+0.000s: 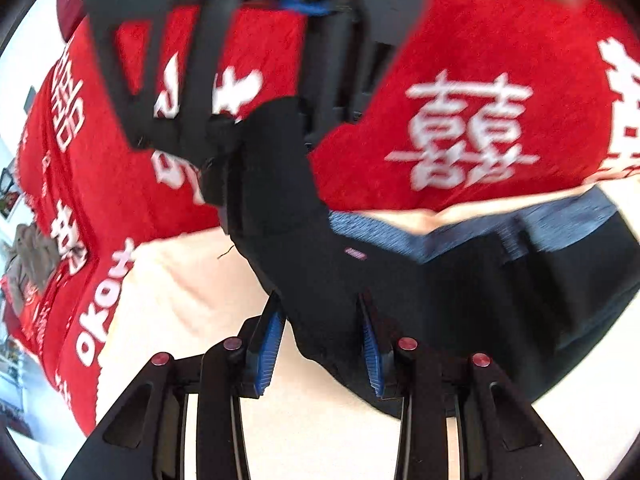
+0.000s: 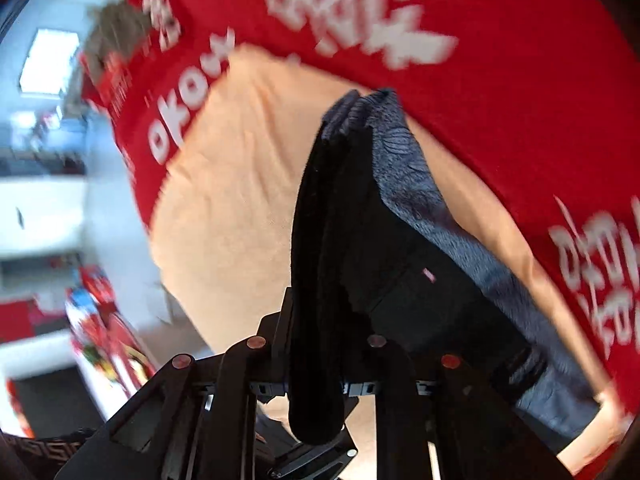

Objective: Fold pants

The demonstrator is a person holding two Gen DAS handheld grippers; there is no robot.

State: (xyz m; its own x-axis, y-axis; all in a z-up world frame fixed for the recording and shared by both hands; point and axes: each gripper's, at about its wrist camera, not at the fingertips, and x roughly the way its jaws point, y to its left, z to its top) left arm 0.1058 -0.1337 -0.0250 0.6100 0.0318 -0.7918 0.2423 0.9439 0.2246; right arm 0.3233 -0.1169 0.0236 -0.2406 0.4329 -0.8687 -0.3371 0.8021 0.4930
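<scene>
The black pants [image 1: 460, 304] with a grey-blue waistband [image 1: 400, 236] lie on a cream sheet [image 1: 180, 292]. My left gripper [image 1: 320, 320] is open, its blue pads [image 1: 270, 344] on either side of a fold of the black cloth. My right gripper [image 1: 224, 92] shows ahead in the left wrist view, lifting a black strip of the pants upward. In the right wrist view the right gripper [image 2: 324, 320] is shut on a bunched fold of the pants [image 2: 320, 280], which hangs through its fingers; the waistband [image 2: 420, 188] runs to the right.
A red blanket with white characters [image 1: 472, 132] covers the surface beyond the cream sheet; it also shows in the right wrist view [image 2: 500, 80]. The surface's edge and room clutter [image 2: 96, 308] lie to the left.
</scene>
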